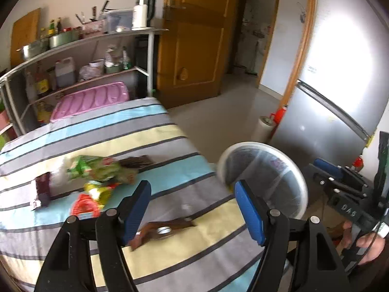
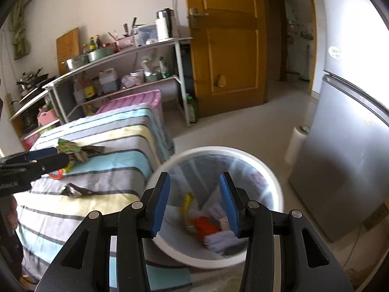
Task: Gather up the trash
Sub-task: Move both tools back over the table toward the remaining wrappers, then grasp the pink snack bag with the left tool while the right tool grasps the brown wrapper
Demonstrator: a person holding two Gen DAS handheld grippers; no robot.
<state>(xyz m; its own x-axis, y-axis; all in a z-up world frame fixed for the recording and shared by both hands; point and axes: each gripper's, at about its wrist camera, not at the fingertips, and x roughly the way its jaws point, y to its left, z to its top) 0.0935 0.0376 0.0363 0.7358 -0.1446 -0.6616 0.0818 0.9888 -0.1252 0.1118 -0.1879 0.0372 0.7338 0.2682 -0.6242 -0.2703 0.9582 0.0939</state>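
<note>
While my left gripper (image 1: 192, 209) hangs wide and empty over the striped bench (image 1: 170, 146), crumpled green, yellow and red snack wrappers (image 1: 97, 177) lie mid-bench; my right gripper (image 2: 194, 204), parted and empty, hovers above the white plastic-lined bin (image 2: 272, 177) beside the bench's edge.

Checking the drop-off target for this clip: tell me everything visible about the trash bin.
The trash bin is round, white-rimmed, seemingly plastic, lined with a thin translucent bag. It stands upright on the pale floor just off the striped bed's edge, near a grey fridge. Inside lie a yellow wrapper, an orange-red piece and pale crumpled items. The right hand-held gripper is above its opening, jaws open and empty.
</note>
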